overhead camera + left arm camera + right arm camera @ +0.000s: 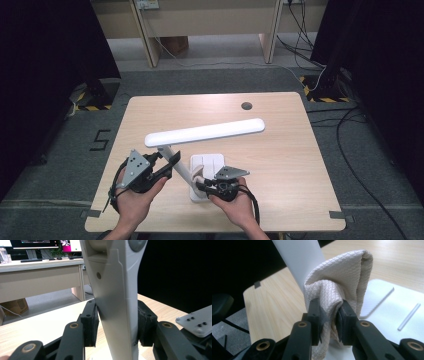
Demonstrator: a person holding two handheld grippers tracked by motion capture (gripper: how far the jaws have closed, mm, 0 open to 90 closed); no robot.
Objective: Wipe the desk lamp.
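Observation:
A white desk lamp stands on the wooden table [280, 150], its long head [205, 132] raised over a slanted arm [179, 170] and a flat square base [212, 161]. My left gripper [171, 163] is shut on the lamp arm [115, 302], with a pad pressed on either side. My right gripper [201, 184] is shut on a bunched beige cloth [342, 277]. The cloth rests against the lower lamp arm [297, 257], just above the base [387, 315]. In the high view the cloth [196, 174] shows as a small pale wad beside the arm.
A dark round grommet [246, 106] sits near the table's far edge. Pale desks [210, 20] stand beyond the table, and black cables [350, 130] trail across the floor on the right. Dark curtains flank both sides.

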